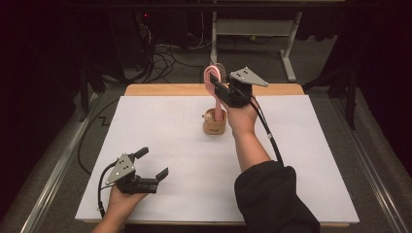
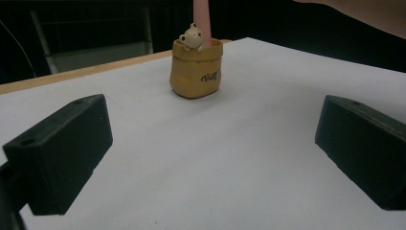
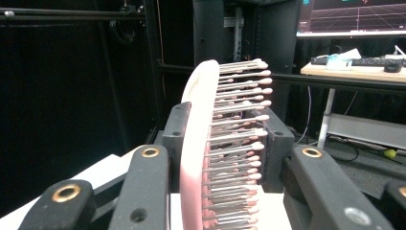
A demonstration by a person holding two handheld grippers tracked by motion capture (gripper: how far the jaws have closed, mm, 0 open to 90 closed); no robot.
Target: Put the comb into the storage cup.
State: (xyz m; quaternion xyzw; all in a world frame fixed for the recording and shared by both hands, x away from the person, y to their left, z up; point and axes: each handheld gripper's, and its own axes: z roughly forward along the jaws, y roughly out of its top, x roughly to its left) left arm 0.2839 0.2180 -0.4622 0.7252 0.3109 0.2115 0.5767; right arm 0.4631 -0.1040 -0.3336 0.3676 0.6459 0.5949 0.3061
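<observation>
Nearest, left gripper rests on the white table, jaws apart and empty; right gripper clamps the pink hairbrush, its handle standing in the tan bear pot.

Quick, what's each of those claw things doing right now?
Left gripper: open, holding nothing, low over the white table.
Right gripper: closed on the pink plastic hairbrush standing in the tan bear-trimmed cup.

dark script on pot (unreadable)
</observation>
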